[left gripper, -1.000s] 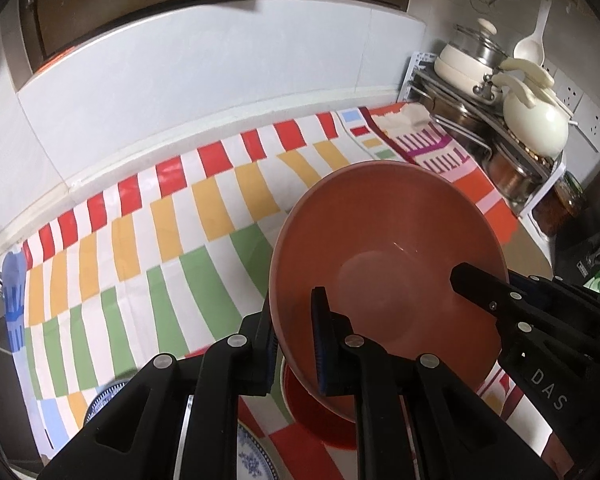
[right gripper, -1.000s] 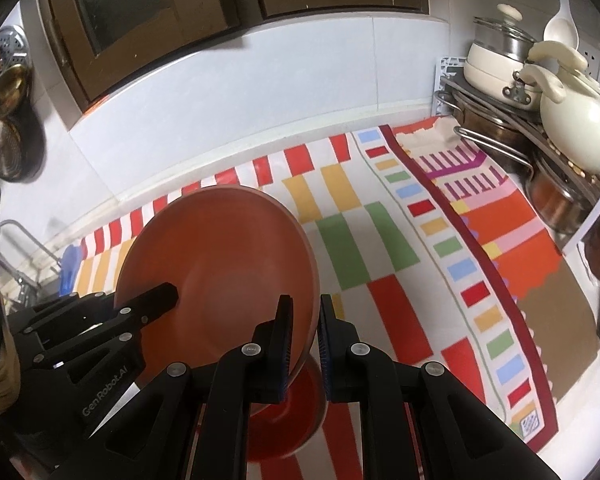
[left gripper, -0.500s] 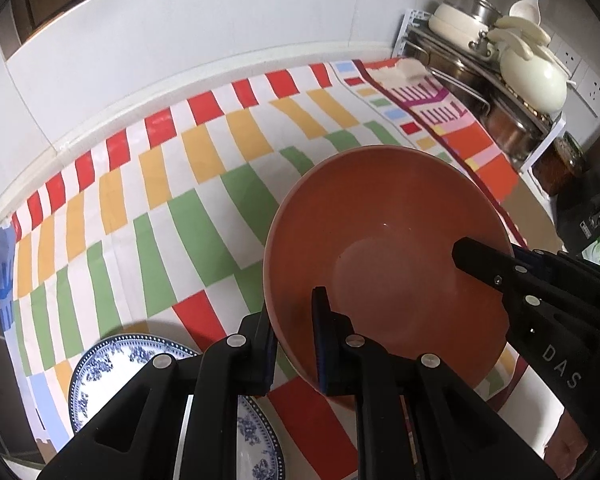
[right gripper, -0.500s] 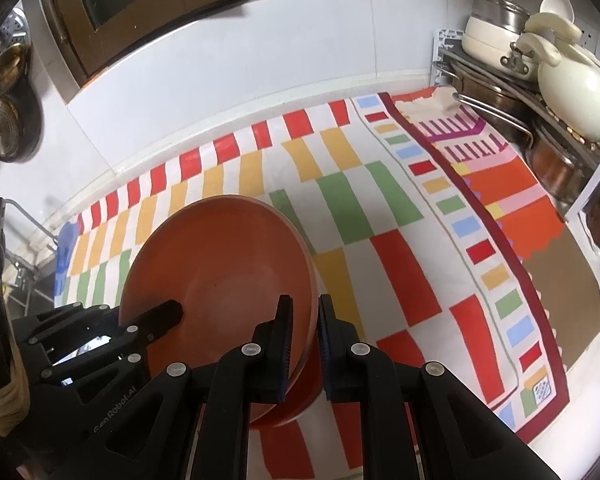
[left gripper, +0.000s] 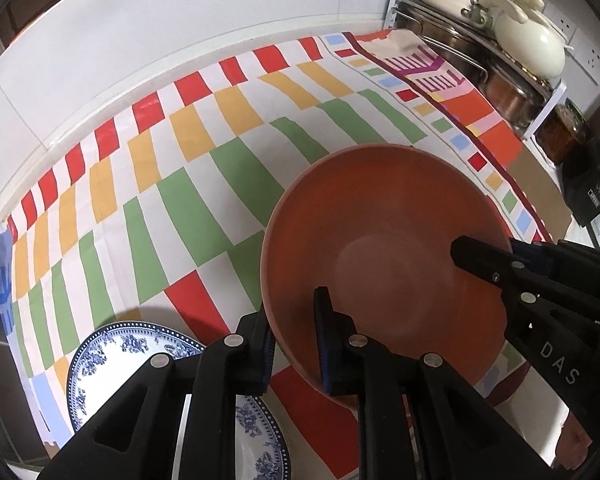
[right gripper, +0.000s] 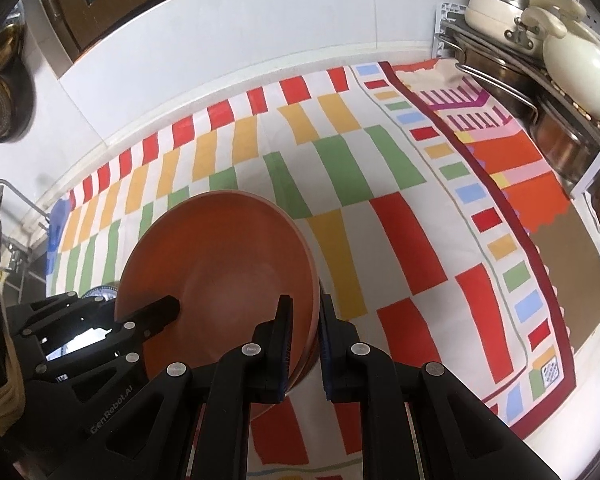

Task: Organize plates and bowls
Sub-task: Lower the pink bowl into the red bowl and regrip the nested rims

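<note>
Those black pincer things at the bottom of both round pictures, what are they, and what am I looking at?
They are two hand-held grippers; a person carries one in each hand. Each has a wide-angle camera looking along its two fingers, so one picture comes from the left gripper and the other from the right gripper. Each also shows in the other's picture.

Both are clamped on the rim of the same round terracotta-coloured bowl, one on each side. The left one's jaws are just starting to open. In the right view a second rim shows just under the bowl, so it seems to sit in another like it.

Below lies a tablecloth of red, yellow and green blocks, with a blue-and-white patterned plate on it. Cream-coloured pots stand on a rack at the far right.
</note>
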The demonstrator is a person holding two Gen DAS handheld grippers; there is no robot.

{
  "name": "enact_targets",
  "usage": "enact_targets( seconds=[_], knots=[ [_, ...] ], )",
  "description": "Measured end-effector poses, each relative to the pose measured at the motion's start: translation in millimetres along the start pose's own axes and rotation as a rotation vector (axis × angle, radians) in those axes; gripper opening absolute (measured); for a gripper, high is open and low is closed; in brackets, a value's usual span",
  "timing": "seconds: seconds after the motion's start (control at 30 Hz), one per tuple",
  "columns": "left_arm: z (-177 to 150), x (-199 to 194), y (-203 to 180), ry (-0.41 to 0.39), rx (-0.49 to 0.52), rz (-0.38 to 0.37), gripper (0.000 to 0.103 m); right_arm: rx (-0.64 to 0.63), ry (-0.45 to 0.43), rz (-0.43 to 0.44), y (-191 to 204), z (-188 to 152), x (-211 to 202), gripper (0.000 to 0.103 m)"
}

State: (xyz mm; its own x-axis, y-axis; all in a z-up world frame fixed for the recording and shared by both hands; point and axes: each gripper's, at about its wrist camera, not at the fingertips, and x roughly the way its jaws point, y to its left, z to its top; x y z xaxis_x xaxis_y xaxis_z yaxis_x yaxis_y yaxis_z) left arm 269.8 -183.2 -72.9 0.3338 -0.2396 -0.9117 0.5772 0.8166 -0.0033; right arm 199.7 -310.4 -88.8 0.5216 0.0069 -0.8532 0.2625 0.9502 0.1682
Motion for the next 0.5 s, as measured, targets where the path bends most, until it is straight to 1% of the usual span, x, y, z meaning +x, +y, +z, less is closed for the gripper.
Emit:
enact_targets(
  seconds=[0.17, 0.27, 0.33, 0.37, 0.5],
  knots=[
    [0.6, 0.6, -2.7, -0.003, 0.02, 0.007, 0.023, 0.009, 0.029, 0.006, -2.5, -4.4, 7.3, 0.014],
    [0.7, 3.1, -5.5, 0.004, 0.041, 0.018, 0.03, 0.011, 0.039, 0.015, -3.8, -6.8, 9.7, 0.014],
    [-0.3, 3.3, -6.8, 0.006, 0.053, 0.019, 0.037, 0.01, 0.04, 0.015, -3.9, -8.2, 10.9, 0.014],
    [-0.7, 2.6, -7.0, 0.001, 0.057, 0.02, 0.039, 0.008, 0.042, 0.012, -3.8, -9.2, 11.7, 0.014],
    [-1.0, -3.3, -7.5, -0.024, 0.07, 0.035, 0.054, 0.014, 0.044, 0.015, -5.2, -10.5, 13.4, 0.015]
  ],
)
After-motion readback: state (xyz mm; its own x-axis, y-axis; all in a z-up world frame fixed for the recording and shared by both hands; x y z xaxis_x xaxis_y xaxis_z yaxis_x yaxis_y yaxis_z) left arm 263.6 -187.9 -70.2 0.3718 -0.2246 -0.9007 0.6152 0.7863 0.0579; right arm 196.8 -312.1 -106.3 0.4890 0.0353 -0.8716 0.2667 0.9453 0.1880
